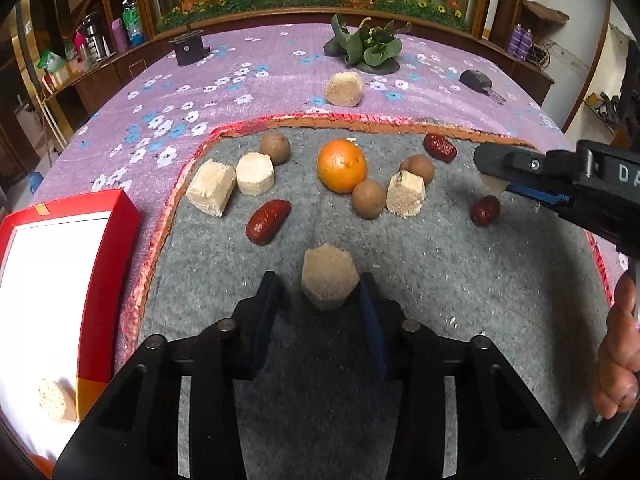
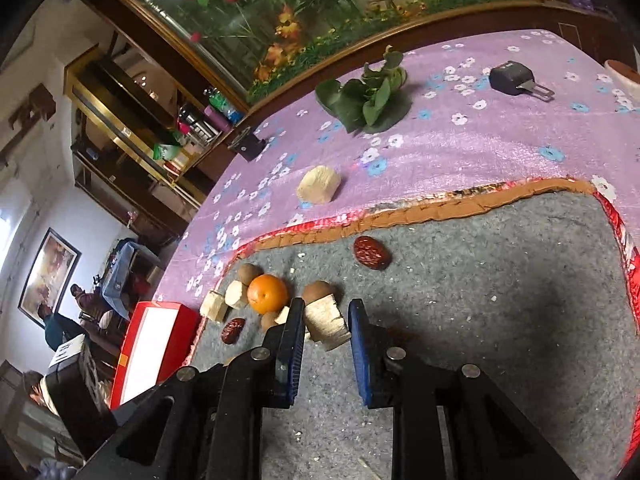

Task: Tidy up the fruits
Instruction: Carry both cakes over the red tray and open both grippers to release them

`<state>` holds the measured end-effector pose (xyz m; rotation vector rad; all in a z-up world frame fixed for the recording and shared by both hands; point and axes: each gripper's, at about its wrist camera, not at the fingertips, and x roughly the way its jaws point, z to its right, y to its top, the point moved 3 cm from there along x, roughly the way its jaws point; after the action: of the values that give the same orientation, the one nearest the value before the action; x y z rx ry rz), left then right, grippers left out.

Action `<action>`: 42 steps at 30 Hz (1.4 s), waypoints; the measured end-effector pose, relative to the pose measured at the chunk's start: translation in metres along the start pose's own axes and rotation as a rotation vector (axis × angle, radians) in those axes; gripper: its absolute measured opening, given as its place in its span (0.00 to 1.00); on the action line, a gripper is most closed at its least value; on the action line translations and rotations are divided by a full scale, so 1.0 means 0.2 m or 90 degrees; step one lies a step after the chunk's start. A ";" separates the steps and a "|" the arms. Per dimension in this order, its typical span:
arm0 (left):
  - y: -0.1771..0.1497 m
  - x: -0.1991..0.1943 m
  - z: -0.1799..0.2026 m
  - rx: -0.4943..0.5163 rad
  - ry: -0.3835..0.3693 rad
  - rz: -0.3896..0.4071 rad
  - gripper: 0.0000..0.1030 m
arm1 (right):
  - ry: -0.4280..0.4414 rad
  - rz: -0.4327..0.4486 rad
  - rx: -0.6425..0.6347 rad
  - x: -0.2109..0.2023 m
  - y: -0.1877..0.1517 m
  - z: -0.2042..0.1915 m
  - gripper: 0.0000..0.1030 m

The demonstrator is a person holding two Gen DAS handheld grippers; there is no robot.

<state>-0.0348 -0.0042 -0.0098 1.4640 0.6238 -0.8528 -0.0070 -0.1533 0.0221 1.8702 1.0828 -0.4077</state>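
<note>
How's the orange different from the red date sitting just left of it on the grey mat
The orange is round and bright orange; the date is oblong and dark red. The orange has smooth skin, while the date's looks wrinkled. The orange is clearly bigger and touches a brown fruit; the date lies alone. Both rest on the grey mat.

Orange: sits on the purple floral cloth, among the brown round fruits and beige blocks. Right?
Not quite. The orange sits on the grey felt mat, not the purple floral cloth; the left wrist view shows it. The brown round fruits and beige blocks do surround it.
</note>
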 end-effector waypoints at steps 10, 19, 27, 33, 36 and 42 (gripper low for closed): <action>-0.02 -0.10 -0.01 -0.005 0.006 0.039 0.26 | -0.001 0.009 -0.058 0.02 -0.04 -0.08 0.21; -0.12 -0.45 -0.15 -0.034 0.026 0.125 0.26 | -0.022 0.031 -0.084 0.03 -0.04 -0.08 0.21; -0.18 -0.83 -0.42 -0.089 0.072 0.231 0.26 | -0.055 0.068 -0.069 0.02 -0.02 -0.02 0.21; -0.24 -1.02 -0.64 -0.128 0.130 0.287 0.26 | -0.045 0.064 -0.042 0.03 -0.04 -0.03 0.21; -0.28 -1.05 -0.75 -0.144 0.166 0.299 0.26 | 0.002 0.060 -0.050 0.03 -0.07 -0.18 0.21; -0.36 -1.02 -0.90 -0.181 0.202 0.286 0.26 | 0.104 0.019 -0.122 0.11 -0.21 -0.63 0.20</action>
<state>-0.1856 0.2040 0.1055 1.4098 0.5877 -0.1746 -0.0475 -0.0295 0.0526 1.7695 1.1578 -0.1306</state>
